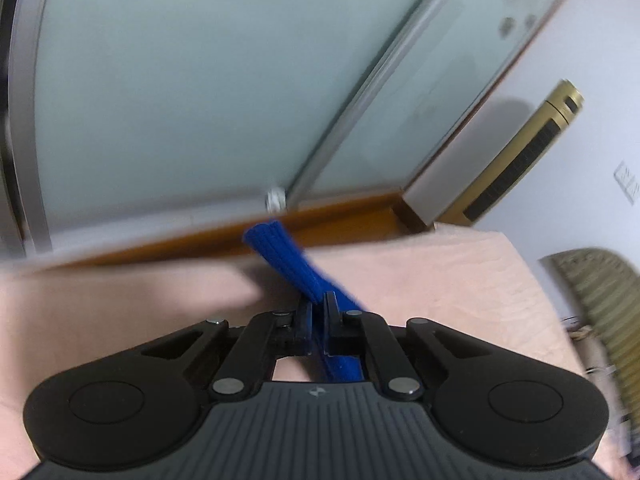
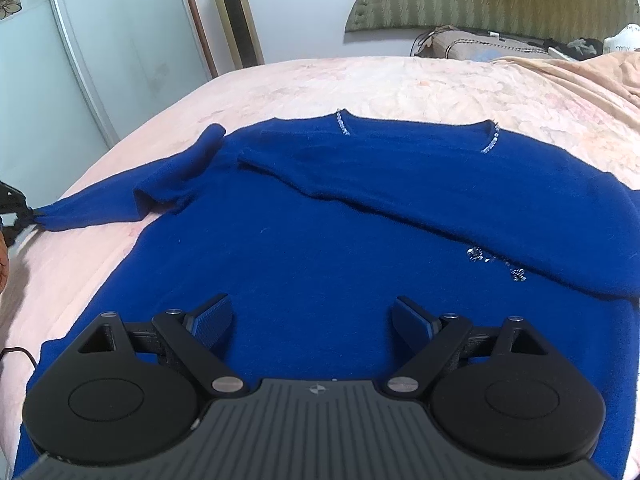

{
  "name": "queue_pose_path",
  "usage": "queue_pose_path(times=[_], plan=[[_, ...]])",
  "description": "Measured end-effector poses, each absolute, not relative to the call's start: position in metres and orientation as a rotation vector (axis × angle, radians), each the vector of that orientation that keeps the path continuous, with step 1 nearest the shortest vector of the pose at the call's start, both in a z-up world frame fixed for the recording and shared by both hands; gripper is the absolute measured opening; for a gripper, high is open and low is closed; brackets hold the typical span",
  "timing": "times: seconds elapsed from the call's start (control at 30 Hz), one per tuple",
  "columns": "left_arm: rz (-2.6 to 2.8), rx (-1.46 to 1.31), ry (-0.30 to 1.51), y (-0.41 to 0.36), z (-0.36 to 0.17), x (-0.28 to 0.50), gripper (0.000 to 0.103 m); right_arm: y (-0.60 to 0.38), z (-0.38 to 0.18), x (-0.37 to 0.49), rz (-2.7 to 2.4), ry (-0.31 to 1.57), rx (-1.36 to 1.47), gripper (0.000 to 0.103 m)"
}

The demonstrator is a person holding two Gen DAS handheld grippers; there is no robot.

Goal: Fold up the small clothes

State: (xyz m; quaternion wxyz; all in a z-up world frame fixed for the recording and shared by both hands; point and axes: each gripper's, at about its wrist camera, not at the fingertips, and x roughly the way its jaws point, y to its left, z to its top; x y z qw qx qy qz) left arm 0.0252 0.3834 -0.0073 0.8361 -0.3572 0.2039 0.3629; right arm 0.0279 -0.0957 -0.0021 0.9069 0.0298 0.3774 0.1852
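— On the pink bed (image 2: 360,80) lay the blue sweater (image 2: 340,240), spread flat with its neck toward the headboard. One sleeve was already laid across the chest, so we judged that we were in the middle of the sleeve step.

— And the other sleeve (image 2: 120,204)?

— It stretched out to the left, away from the body of the sweater. Our left hand-held gripper (image 1: 318,312) was clenched on its cuff (image 1: 280,256); in the left wrist view the ribbed end stuck out past the pinched fingers.

— What did the next move call for, in our opinion?

— We thought the cuff had to be carried over the chest and laid beside the folded sleeve without dragging the shoulder out of place.

— And the right one?

— Our right hand-held gripper (image 2: 312,320) was released, its jaws wide apart and nothing between them. It hung over the lower part of the sweater. Whether the fingertips touched the knit, we could not tell.
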Motion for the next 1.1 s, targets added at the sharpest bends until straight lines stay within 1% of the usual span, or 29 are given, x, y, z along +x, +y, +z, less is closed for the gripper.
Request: queue_pose_path(times=[0.2,0.33,0.57,0.73,0.87,1.03,1.1], plan=[[0.72,-0.423,0.417,0.326,0.038,0.067,0.005,-0.107,-0.001,0.027,0.367,0.772,0.083,0.09],[0.536,-0.197,0.408,0.259,0.062,0.096,0.005,-0.114,-0.001,0.027,0.349,0.772,0.099,0.09],[0.207,-0.046,0.397,0.144,0.08,0.115,0.005,-0.134,0.0,0.024,0.307,0.758,0.131,0.09],[-0.017,0.078,0.393,0.058,0.073,0.122,0.005,-0.156,0.0,0.023,0.253,0.743,0.163,0.09],[-0.155,0.133,0.428,0.007,0.05,0.118,0.005,-0.179,0.002,0.022,0.186,0.72,0.204,0.09],[-0.266,0.146,0.6,-0.026,0.009,0.128,0.006,-0.211,0.001,0.025,0.108,0.7,0.281,0.09],[-0.312,0.147,0.676,-0.03,-0.004,0.13,0.009,-0.223,-0.001,0.029,0.094,0.698,0.327,0.09]])
